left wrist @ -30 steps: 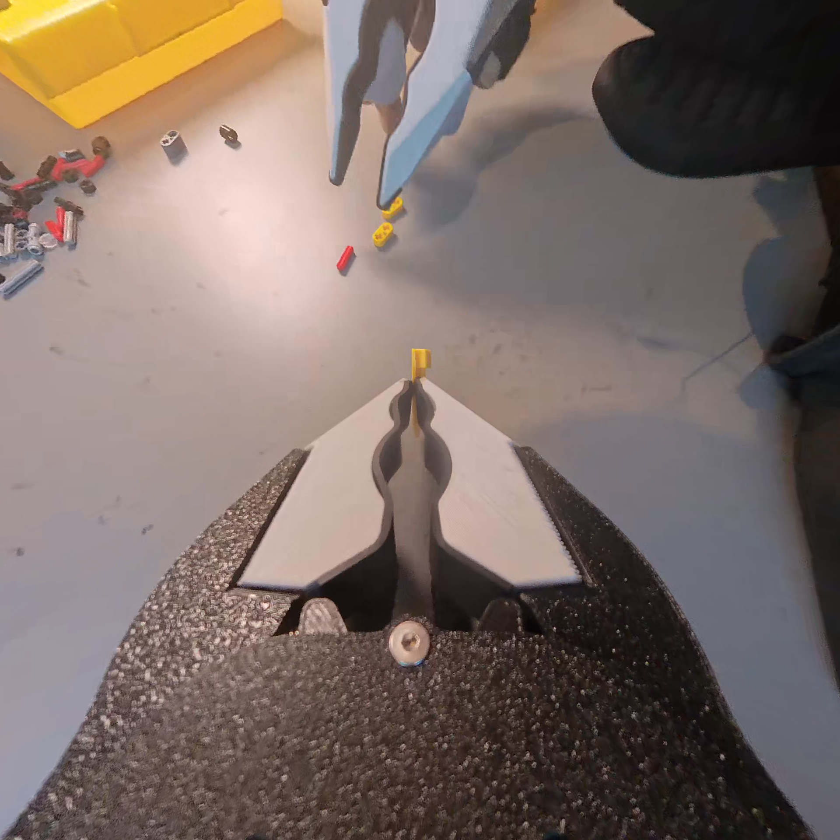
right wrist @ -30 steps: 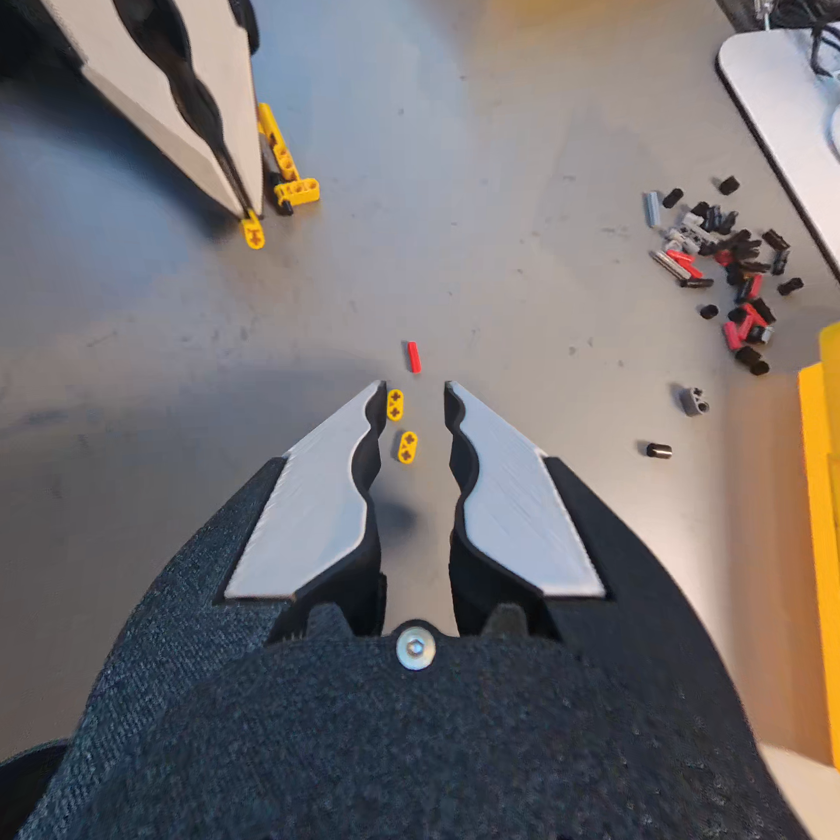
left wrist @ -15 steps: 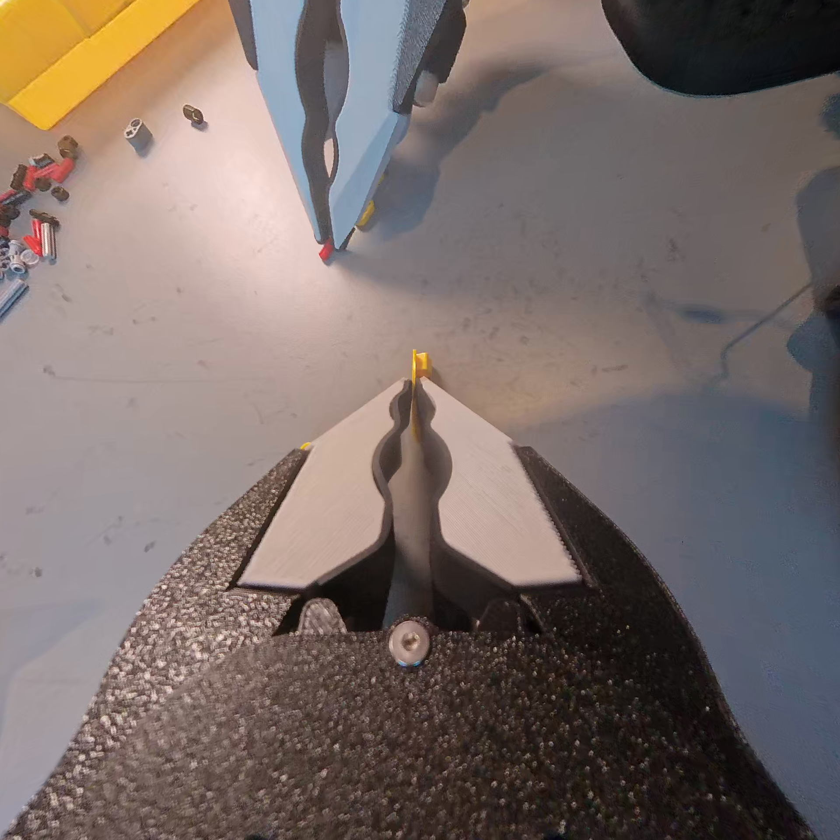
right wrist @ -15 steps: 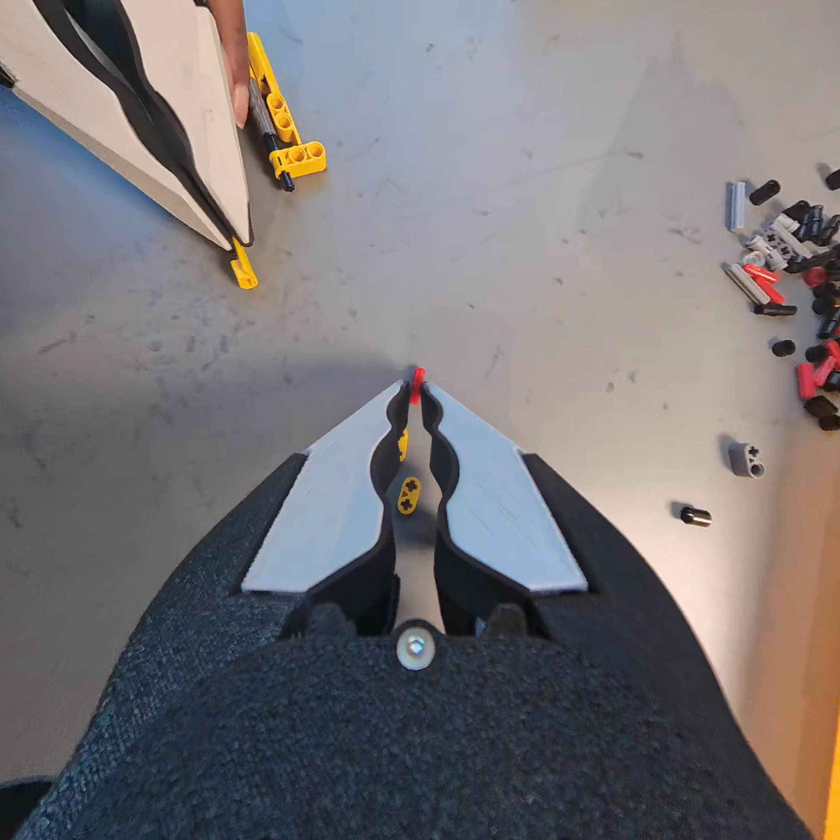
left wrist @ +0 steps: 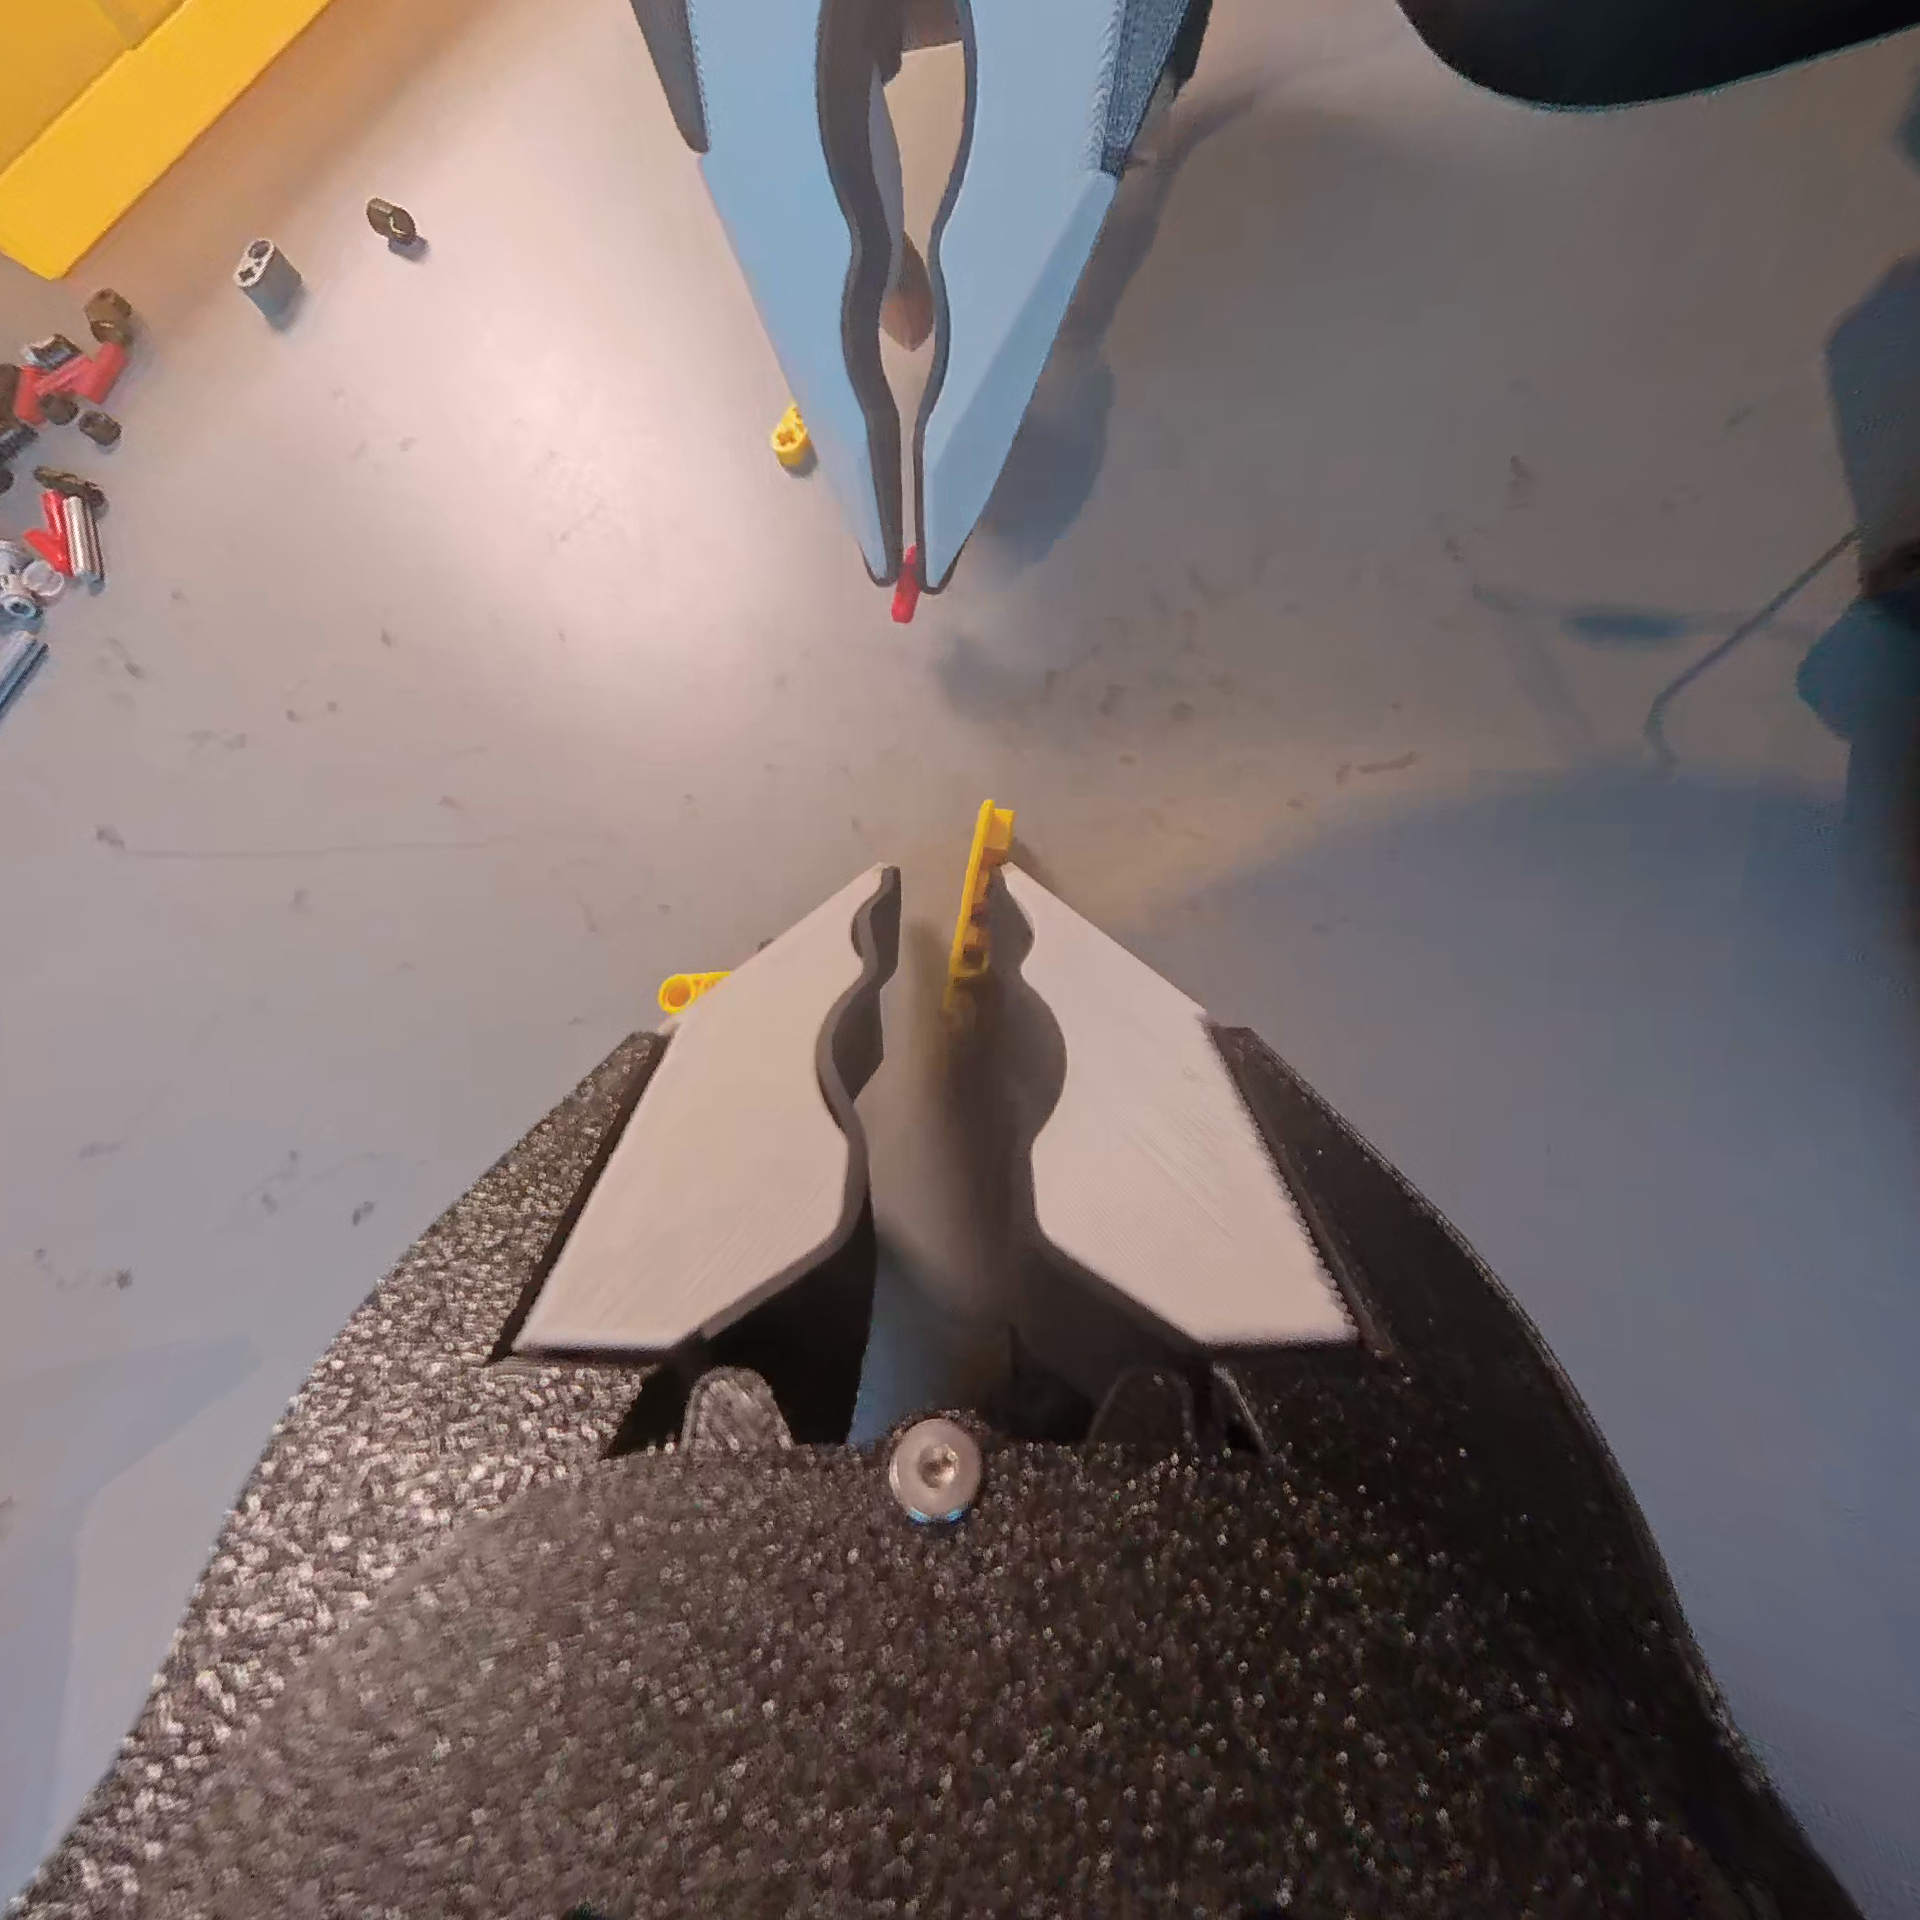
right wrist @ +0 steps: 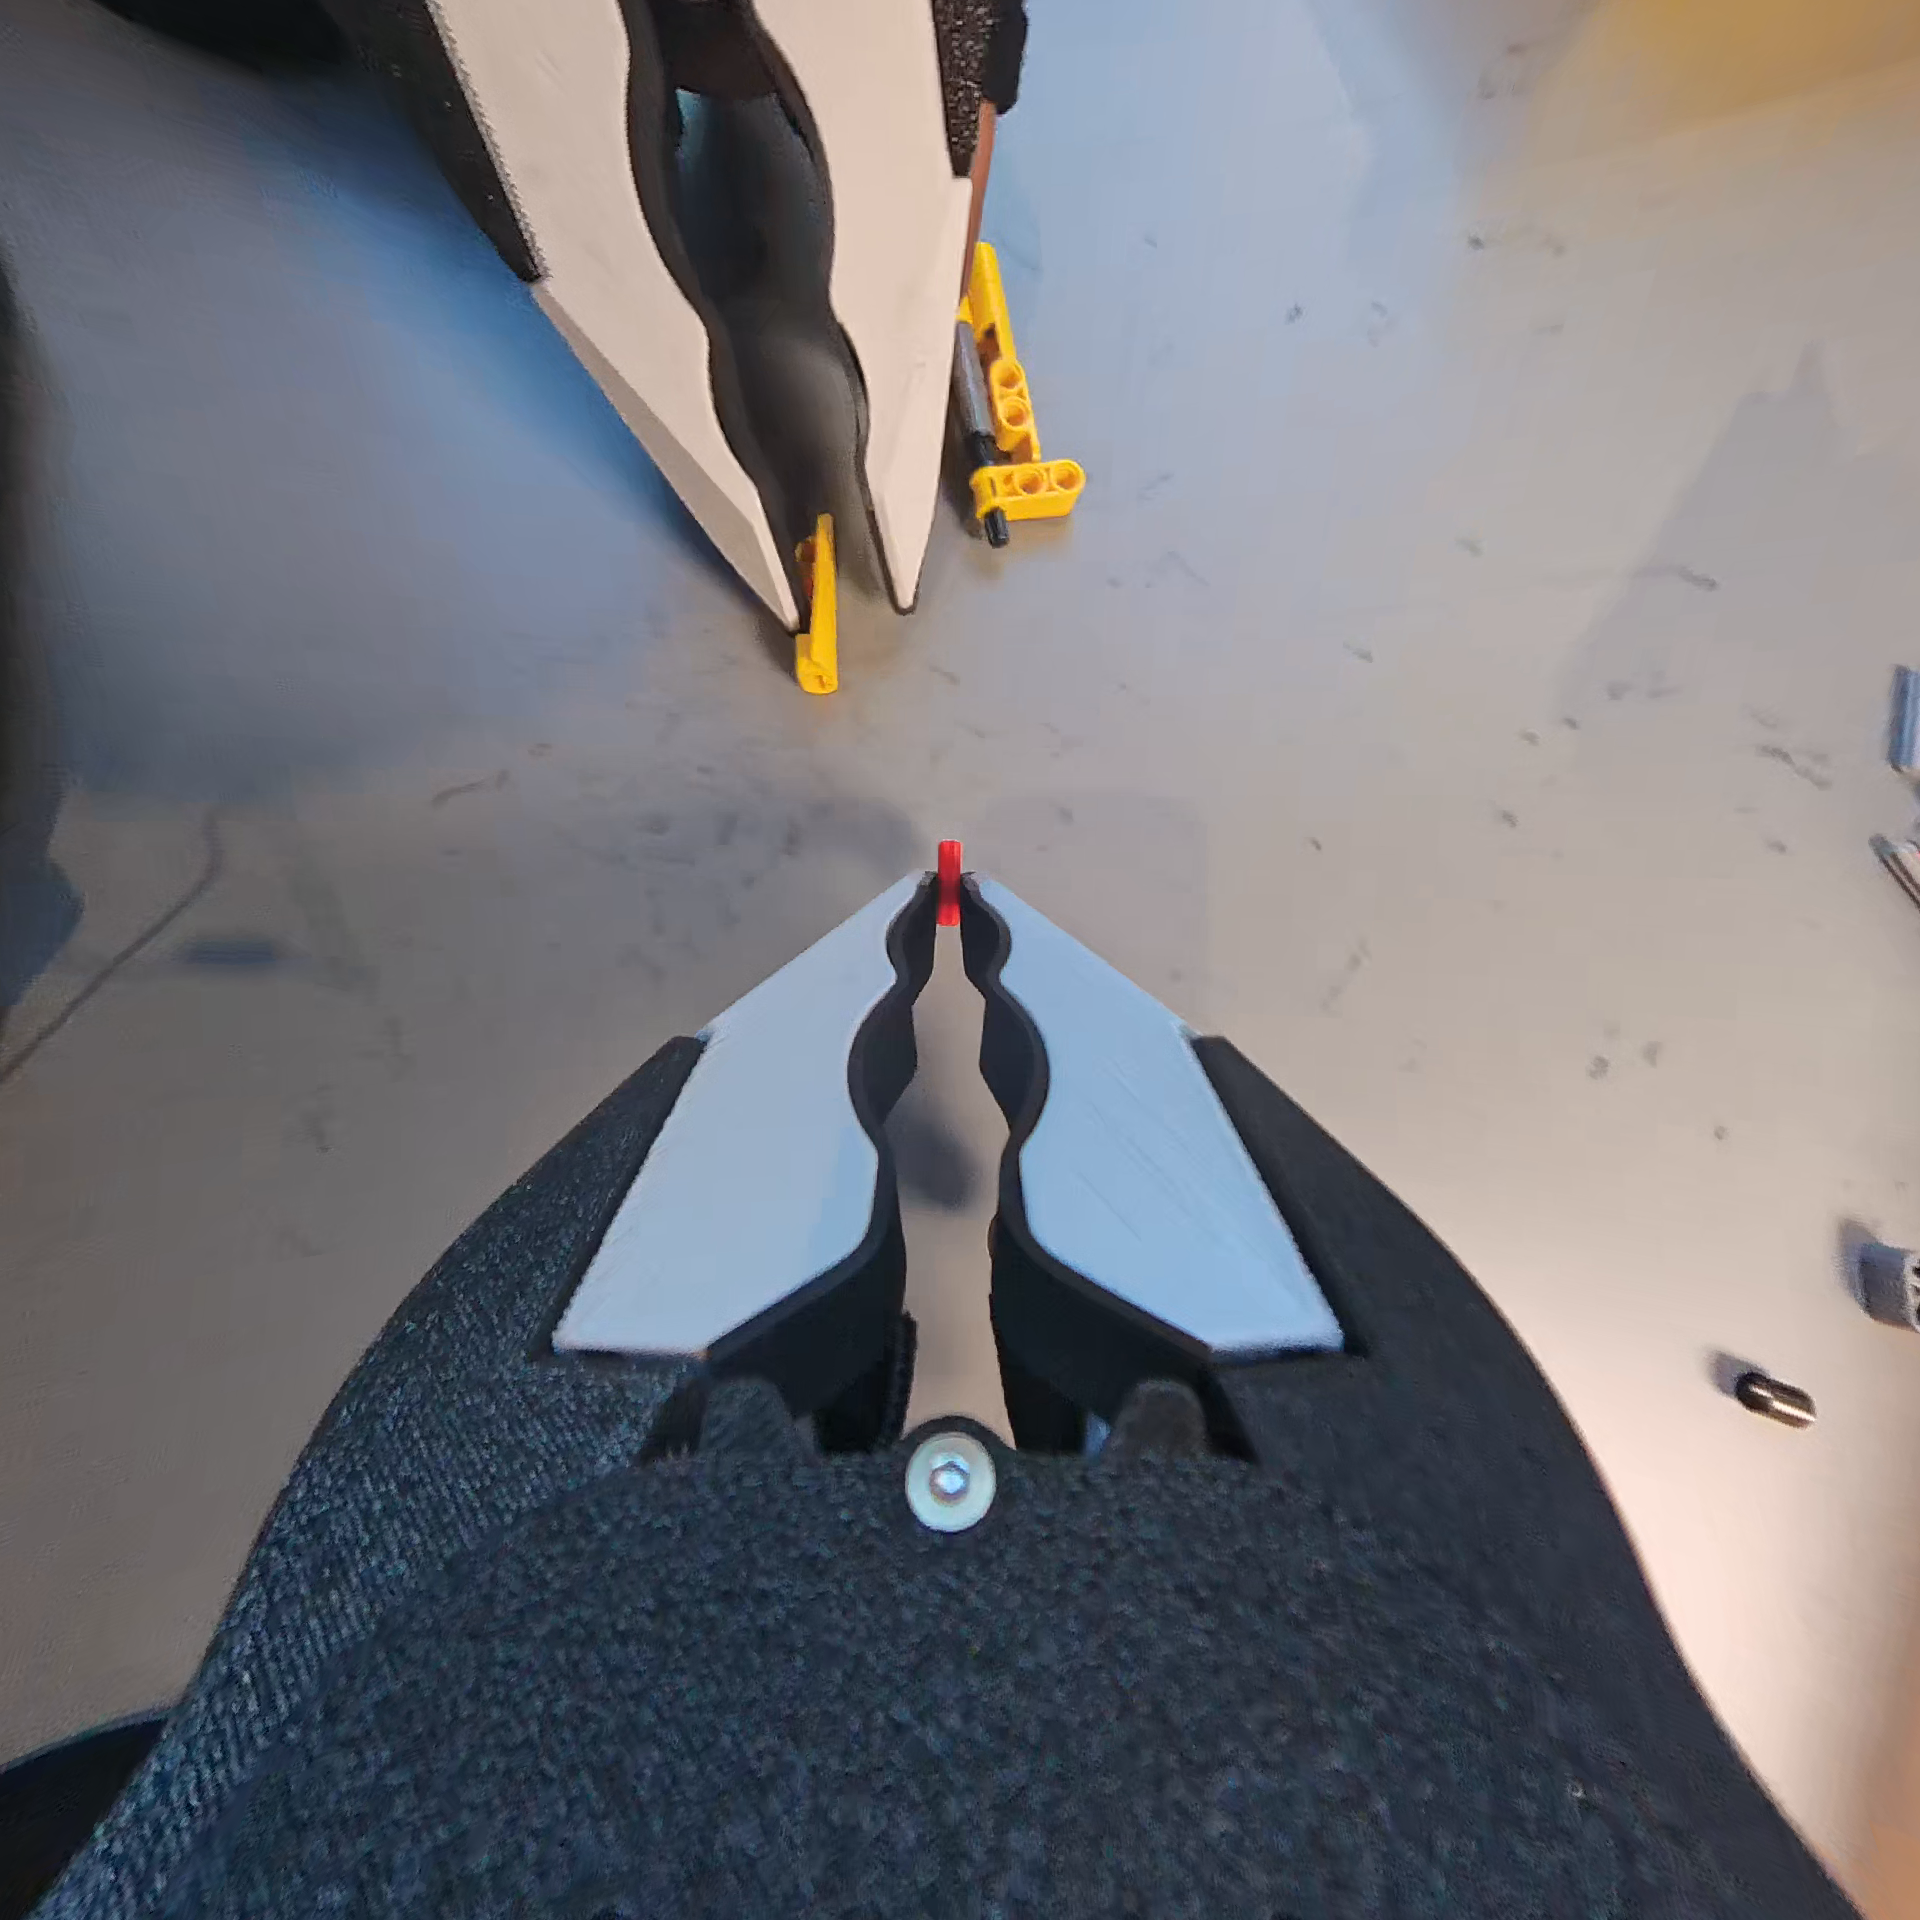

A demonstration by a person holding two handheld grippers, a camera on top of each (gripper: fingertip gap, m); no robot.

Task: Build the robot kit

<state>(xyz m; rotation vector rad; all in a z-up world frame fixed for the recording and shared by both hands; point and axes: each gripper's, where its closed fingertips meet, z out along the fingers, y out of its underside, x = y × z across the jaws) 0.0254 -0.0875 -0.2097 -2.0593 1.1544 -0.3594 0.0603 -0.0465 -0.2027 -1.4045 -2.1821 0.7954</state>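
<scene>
The right gripper (right wrist: 943,881) is pinching a small red plastic pin (right wrist: 947,896), while the left gripper (left wrist: 943,883) (fingers parted) is leaning a thin yellow plastic beam (left wrist: 977,906) against one finger, needing steadying.

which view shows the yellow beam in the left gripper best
The right wrist view: the yellow beam shows side-on, leaning on one finger of the open left gripper. The left wrist view shows it edge-on, holes barely visible.
</scene>
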